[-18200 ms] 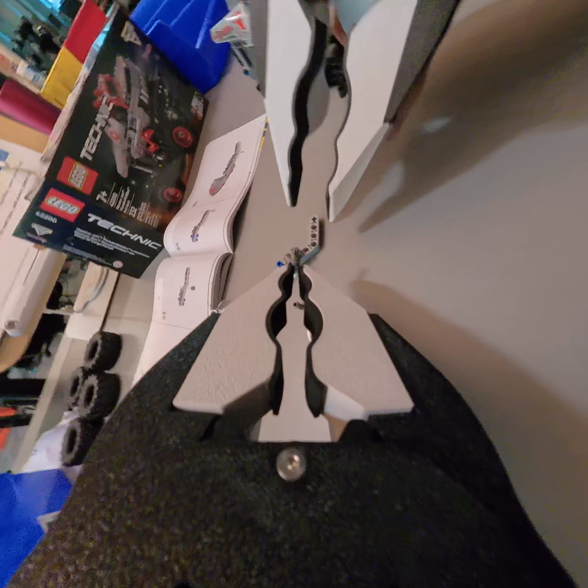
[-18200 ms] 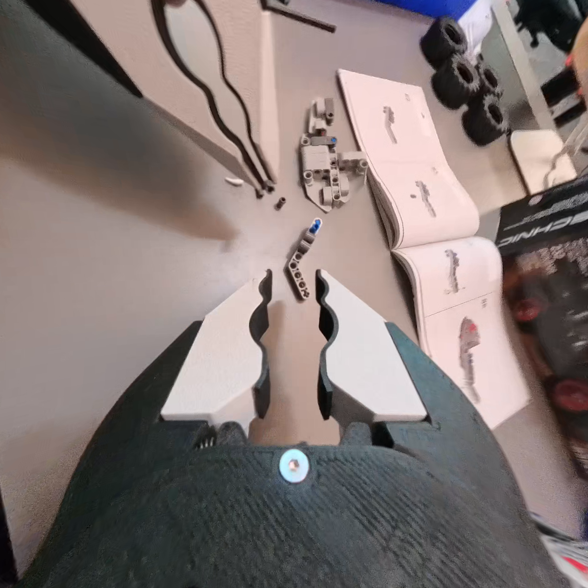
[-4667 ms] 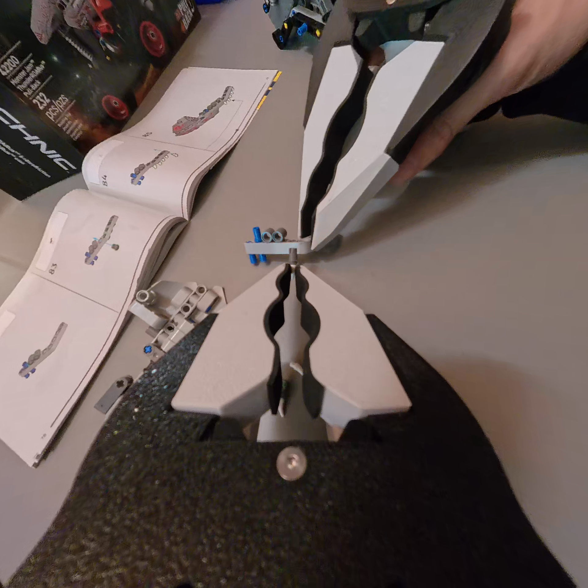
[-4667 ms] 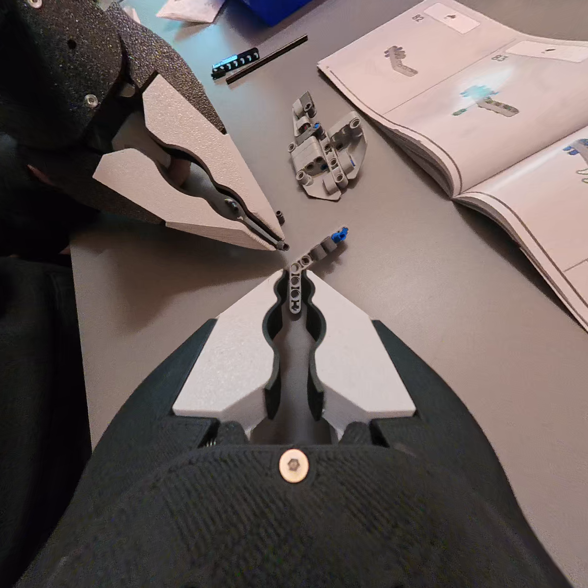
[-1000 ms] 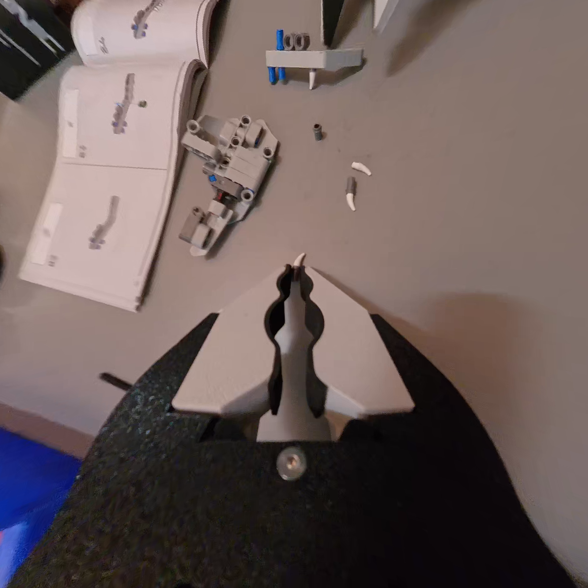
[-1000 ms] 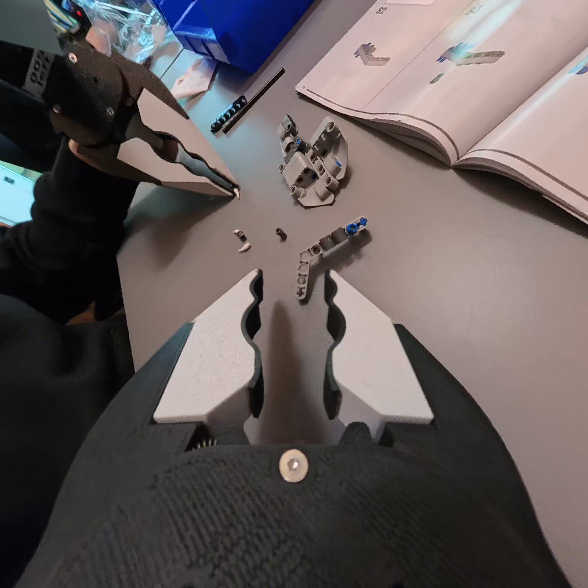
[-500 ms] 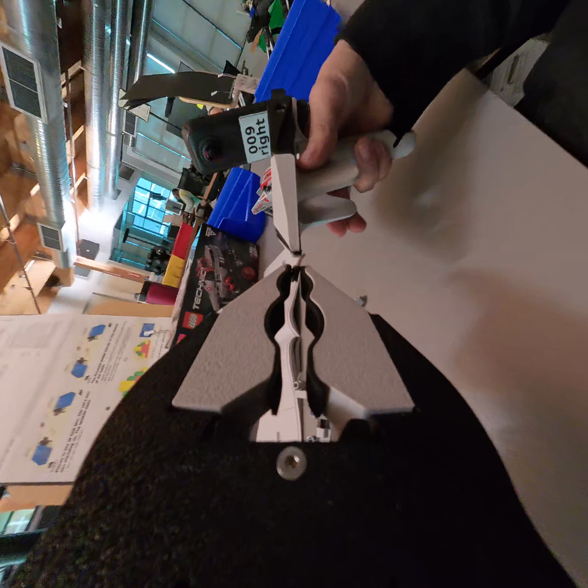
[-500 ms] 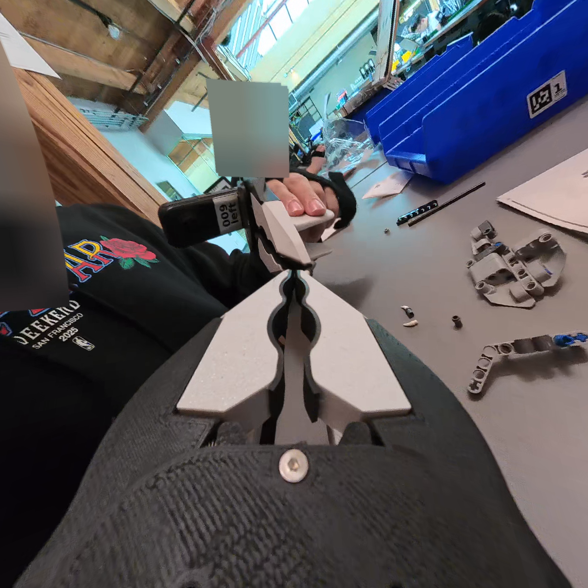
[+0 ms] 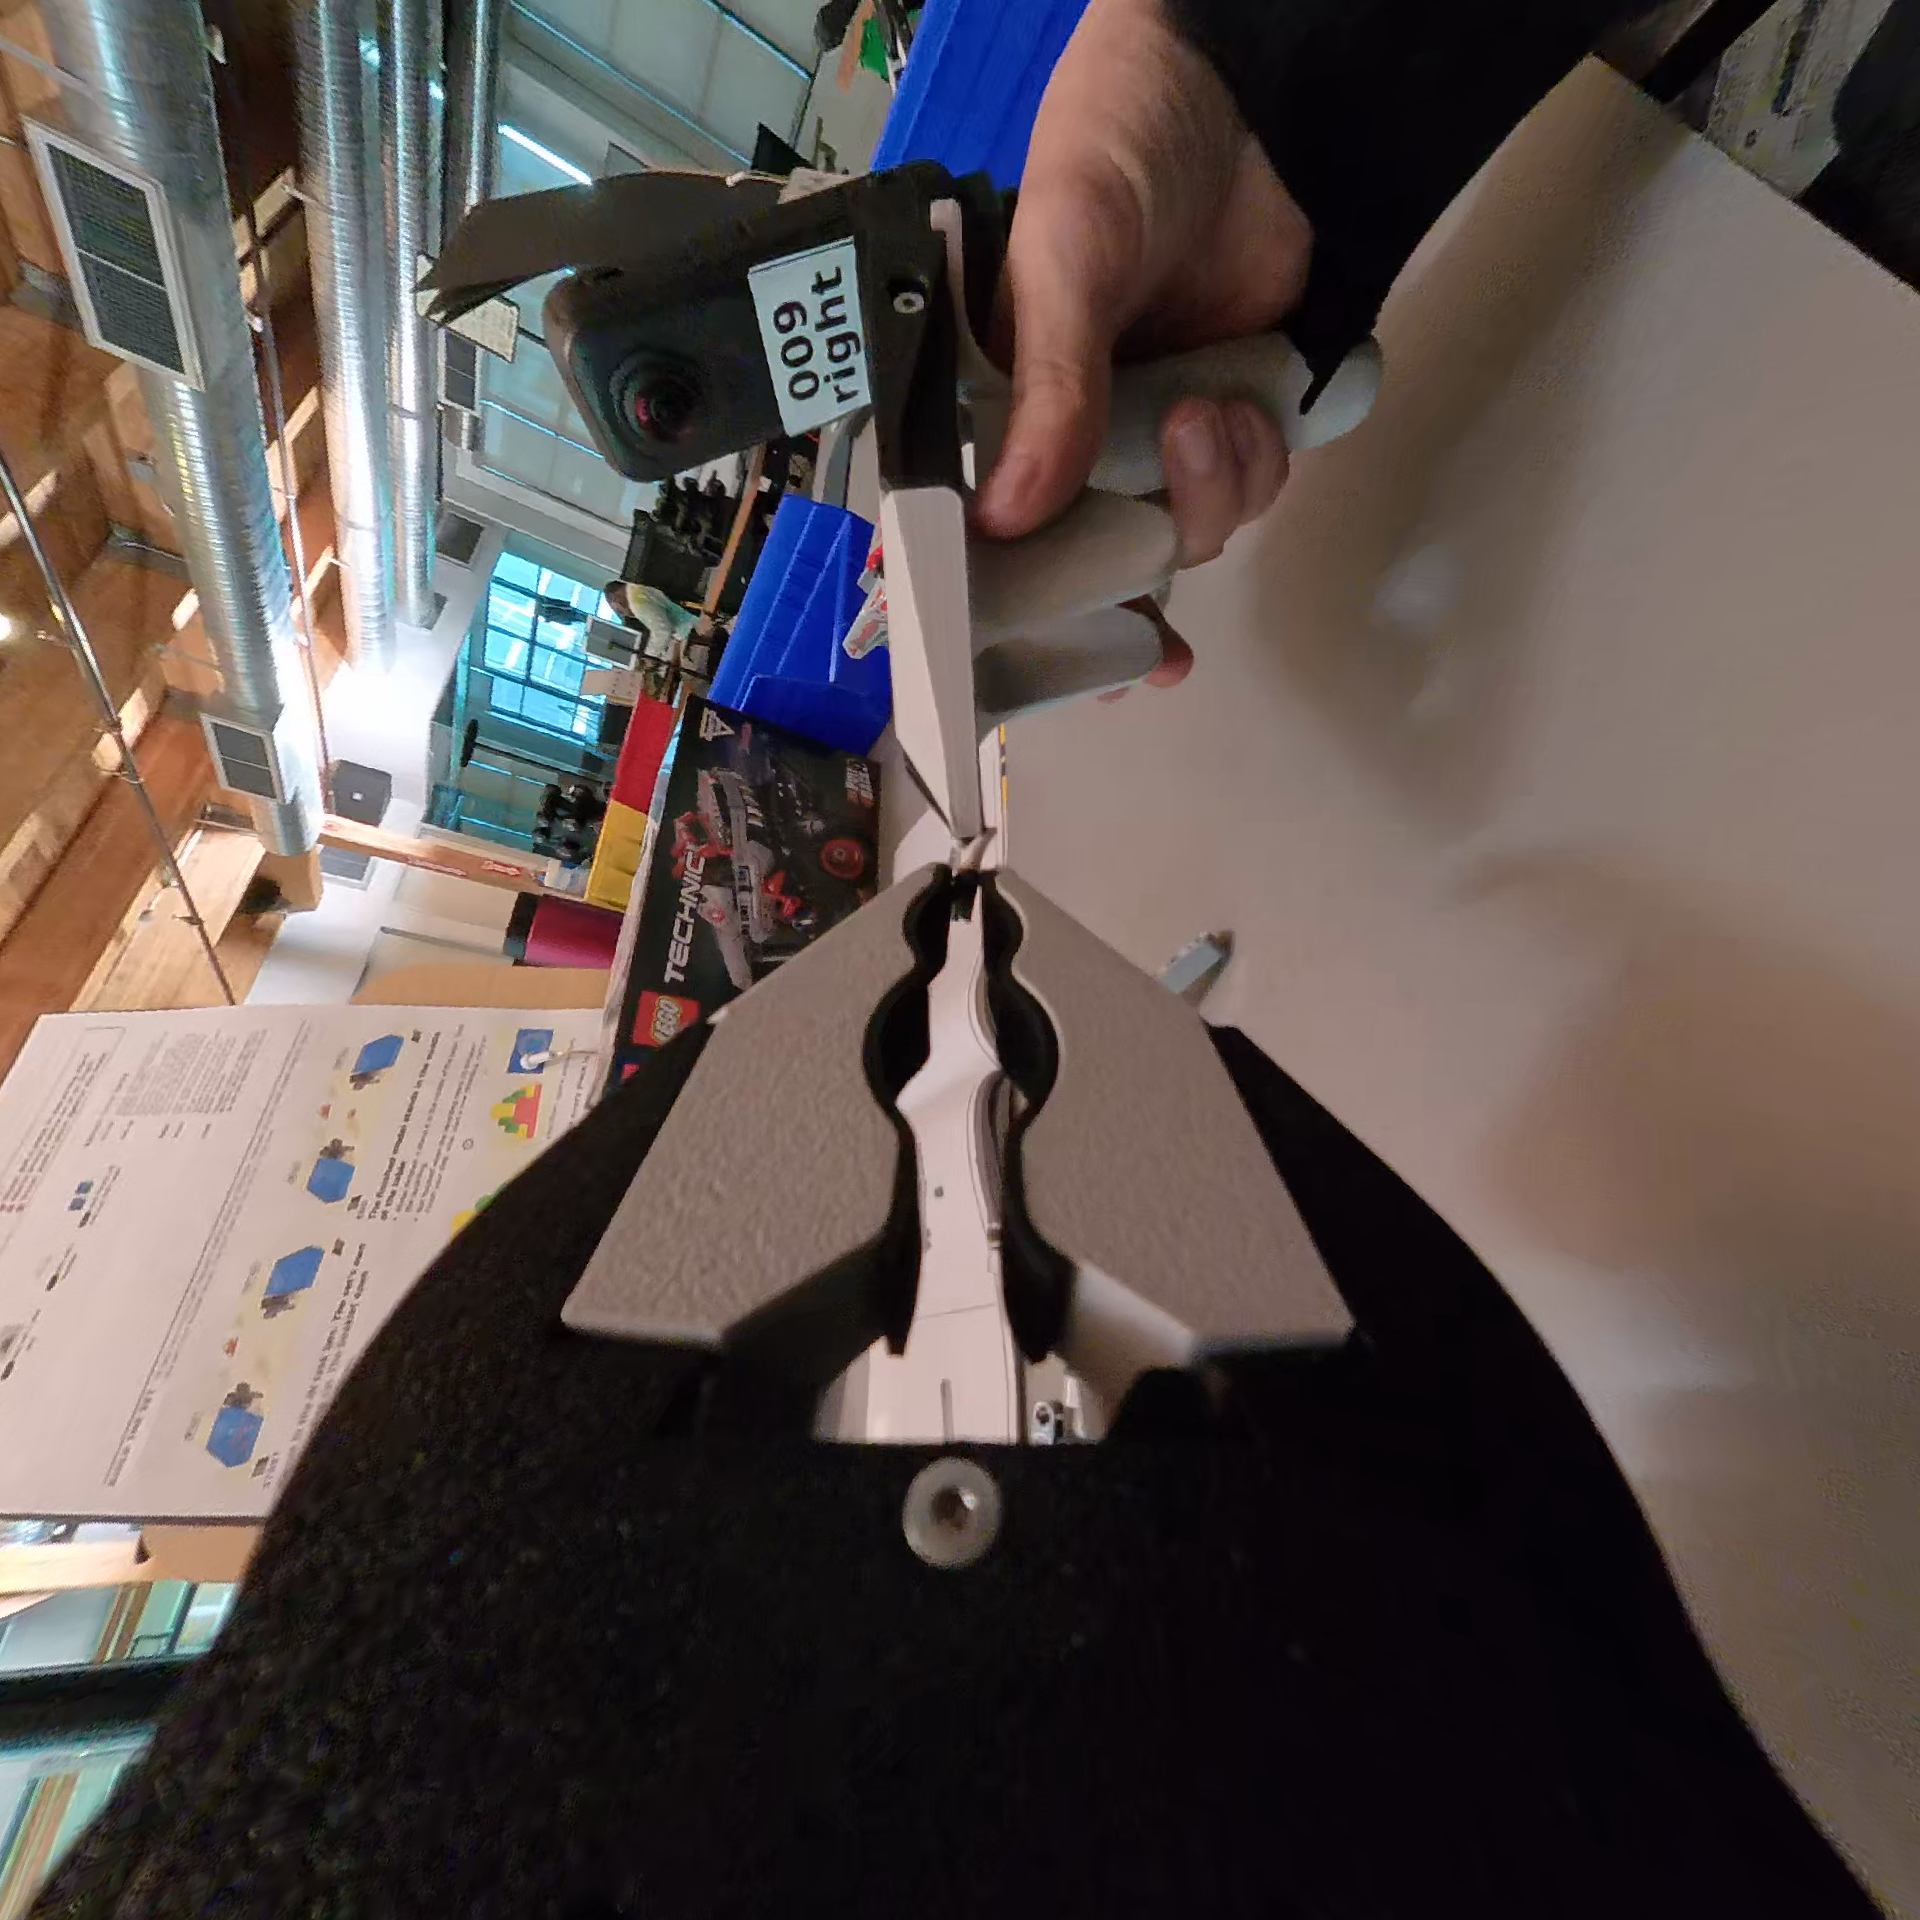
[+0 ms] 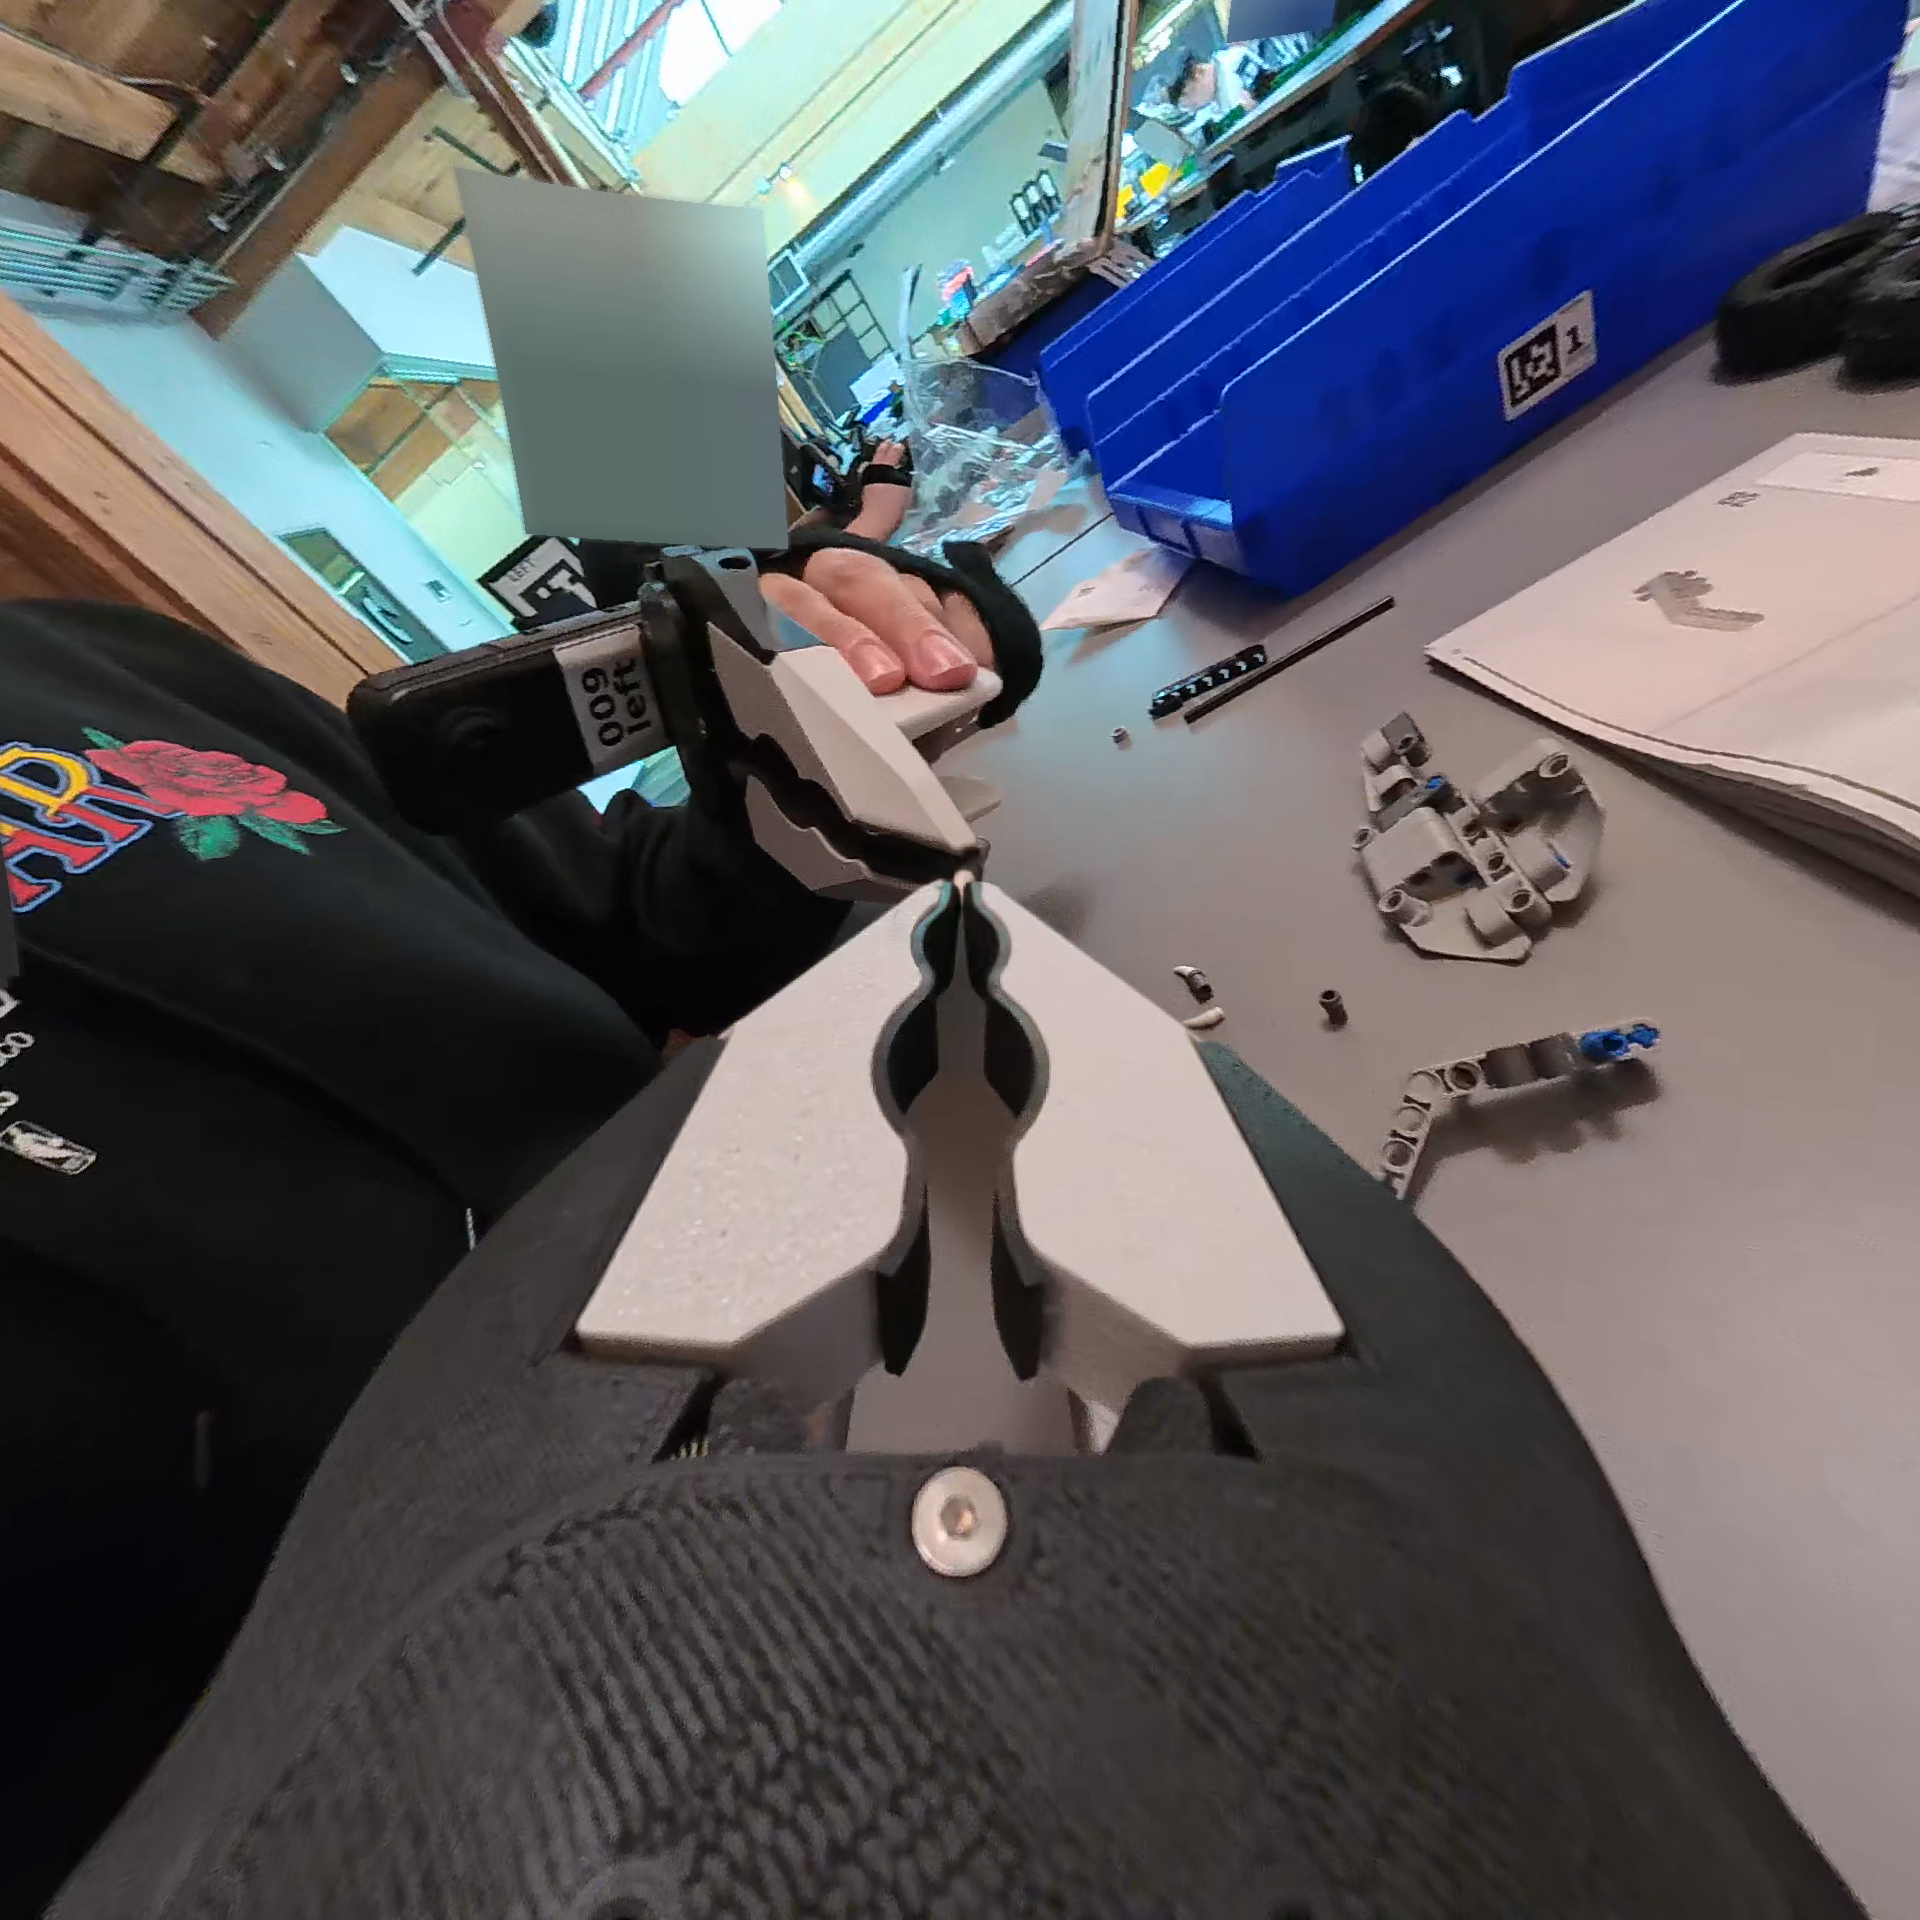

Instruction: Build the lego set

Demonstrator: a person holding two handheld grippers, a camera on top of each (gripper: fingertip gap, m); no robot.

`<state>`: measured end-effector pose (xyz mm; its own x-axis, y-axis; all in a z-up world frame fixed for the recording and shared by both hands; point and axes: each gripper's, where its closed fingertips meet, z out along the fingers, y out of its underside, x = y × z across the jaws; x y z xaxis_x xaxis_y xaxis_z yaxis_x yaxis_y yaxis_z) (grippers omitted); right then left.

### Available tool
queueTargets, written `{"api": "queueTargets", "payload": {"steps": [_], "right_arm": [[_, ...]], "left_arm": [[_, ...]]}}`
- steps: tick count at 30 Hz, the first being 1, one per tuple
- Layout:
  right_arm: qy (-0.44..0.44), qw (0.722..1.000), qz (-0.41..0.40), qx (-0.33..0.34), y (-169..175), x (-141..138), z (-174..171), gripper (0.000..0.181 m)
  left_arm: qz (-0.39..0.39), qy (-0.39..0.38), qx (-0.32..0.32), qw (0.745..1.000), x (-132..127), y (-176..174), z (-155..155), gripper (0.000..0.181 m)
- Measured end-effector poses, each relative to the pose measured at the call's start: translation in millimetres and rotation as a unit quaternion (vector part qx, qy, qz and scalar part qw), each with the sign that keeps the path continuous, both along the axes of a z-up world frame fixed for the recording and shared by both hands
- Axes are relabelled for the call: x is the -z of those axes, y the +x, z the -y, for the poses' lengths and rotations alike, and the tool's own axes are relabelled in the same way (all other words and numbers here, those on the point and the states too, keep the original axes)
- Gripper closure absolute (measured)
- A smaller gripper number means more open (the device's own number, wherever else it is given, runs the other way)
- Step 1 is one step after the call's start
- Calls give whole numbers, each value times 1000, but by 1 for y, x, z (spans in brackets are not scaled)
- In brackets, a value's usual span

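Observation:
Both grippers are lifted off the grey table (image 10: 1621,1382) and meet tip to tip in the air. My left gripper (image 9: 966,891) is shut, and a small white tooth piece (image 9: 972,850) sticks out of its tips. My right gripper (image 10: 962,896) is shut on the pale end of that tooth piece (image 10: 965,882). The left gripper also shows in the right wrist view (image 10: 961,854), and the right gripper in the left wrist view (image 9: 966,816). A grey bent beam with blue pins (image 10: 1507,1070) and a grey sub-assembly (image 10: 1475,852) lie on the table.
Two loose tooth pieces (image 10: 1197,1000) and a small dark pin (image 10: 1332,1006) lie near the beam. An open instruction booklet (image 10: 1714,665), blue bins (image 10: 1455,343), a black beam (image 10: 1210,681), black tyres (image 10: 1818,301) and the set's box (image 9: 758,862) stand farther off.
A second ago my right gripper was open over the bent beam and my left held the tooth above the table. Both have since risen and met, and the right has shut.

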<state>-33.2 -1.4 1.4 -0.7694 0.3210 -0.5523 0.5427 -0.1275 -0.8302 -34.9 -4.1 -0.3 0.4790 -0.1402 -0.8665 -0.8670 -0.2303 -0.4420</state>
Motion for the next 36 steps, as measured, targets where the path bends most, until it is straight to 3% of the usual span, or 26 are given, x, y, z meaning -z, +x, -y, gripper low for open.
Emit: {"api": "queueTargets", "payload": {"steps": [5,12,16,17,19,21,23,25,28,34,36], "right_arm": [[-1,1000,-6,2,0,-1,0,175],[29,999,-31,12,-1,4,3,180],[98,984,-124,87,-15,1,1,180],[133,971,-160,121,-21,1,-2,180],[218,925,-240,197,-32,-1,-12,180],[298,860,-330,250,-35,-7,-18,180],[379,778,-422,270,-32,-10,-16,181],[449,708,-477,264,-30,-7,-9,181],[497,649,-520,249,-29,-4,2,181],[542,592,-533,265,-32,-7,-3,181],[549,582,-542,257,-32,-7,0,181]], "left_arm": [[-1,6,3,1000,-1,2,0,179],[2,12,-9,1000,-1,-1,-1,179],[149,49,-59,986,-4,-19,-1,175],[212,64,-88,971,-4,-28,0,173],[377,82,-128,914,1,-39,2,166],[550,106,-96,823,-2,-33,-1,157],[671,126,-52,728,-10,-27,-3,155],[727,129,-19,674,-14,-21,-5,156],[763,118,-11,635,-12,-18,-8,163],[807,111,0,580,-11,-19,-7,169],[830,118,15,546,-13,-20,-6,172]]}}
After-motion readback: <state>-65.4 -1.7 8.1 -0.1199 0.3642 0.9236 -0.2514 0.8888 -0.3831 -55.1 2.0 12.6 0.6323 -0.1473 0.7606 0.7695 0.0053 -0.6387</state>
